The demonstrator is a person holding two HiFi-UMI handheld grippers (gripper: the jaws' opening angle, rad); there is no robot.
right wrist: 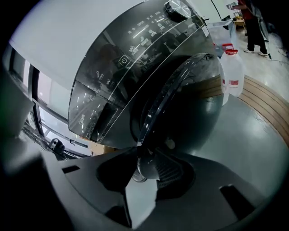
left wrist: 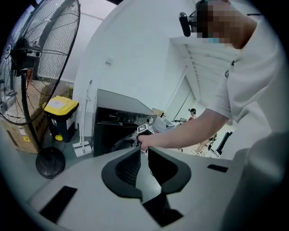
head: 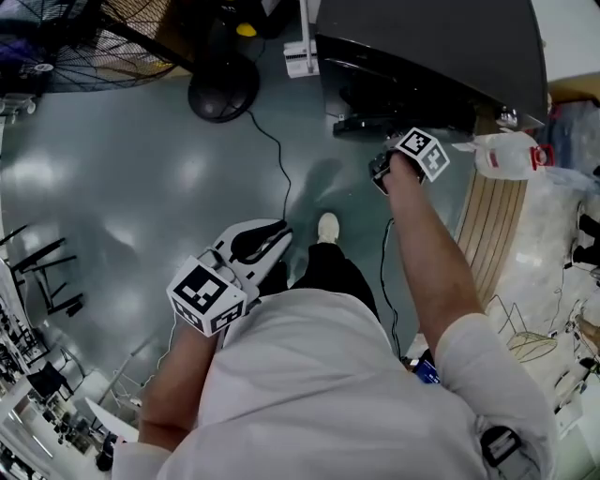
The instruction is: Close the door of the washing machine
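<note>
**RIGHT TONGS ON DOOR RIM, LEFT TONGS EMPTY**

**Right tongs** (right wrist: pixel 145 155): drawn in on the lower rim of the door (right wrist: pixel 194 108), which fills the gap between the tips. The door is a round, dark, glossy, domed pane with a reflective edge. It stands ajar directly ahead of these tongs. Behind and above it is the washing machine (right wrist: pixel 135 58), dark-fronted, with a gloss control panel and a rotary knob (right wrist: pixel 175 6).

**Left tongs** (left wrist: pixel 143 151): slightly parted, with a narrow slot between the ribbed black pads and nothing in it. They point at the machine from well apart.

**Surroundings:**
- Right of the right tongs, a translucent plastic jug (right wrist: pixel 231 67) with a red cap stands just beside the machine, near a slatted wooden panel (right wrist: pixel 264 97).
- Left of the left tongs stands a pedestal fan (left wrist: pixel 40 58) with a wire grille and a round black base (left wrist: pixel 50 161). A yellow-lidded bin (left wrist: pixel 59 106) is beyond it.
- The person's forearm (left wrist: pixel 189 131) crosses ahead of the left tongs.
- A black cable (head: pixel 279 159) trails over the smooth grey floor (head: pixel 122 187).
</note>
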